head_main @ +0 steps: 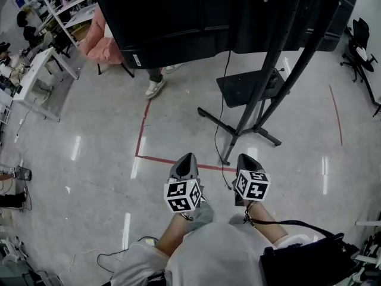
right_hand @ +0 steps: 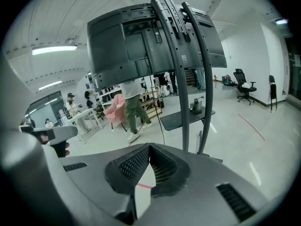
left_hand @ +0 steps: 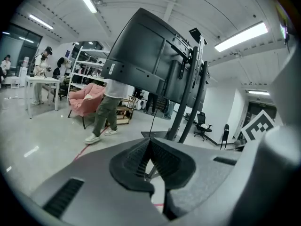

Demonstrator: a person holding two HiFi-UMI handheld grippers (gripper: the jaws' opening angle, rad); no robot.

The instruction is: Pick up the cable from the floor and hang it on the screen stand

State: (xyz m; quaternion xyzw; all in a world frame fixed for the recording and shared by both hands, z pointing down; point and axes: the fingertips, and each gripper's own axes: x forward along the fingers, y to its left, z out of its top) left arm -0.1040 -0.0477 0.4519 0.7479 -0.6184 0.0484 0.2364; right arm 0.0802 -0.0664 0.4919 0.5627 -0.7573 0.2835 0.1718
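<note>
Cable [head_main: 222, 100]: thin, dark, hangs near-vertical from underside of screen [head_main: 178, 16] to floor [head_main: 89, 136] beside front foot of screen stand [head_main: 265, 82]. Top end hidden behind screen; bottom end hard to trace near red tape line [head_main: 172, 160]. Left gripper [head_main: 187, 158] and right gripper [head_main: 244, 158]: jaws closed tip to tip, empty.
</note>
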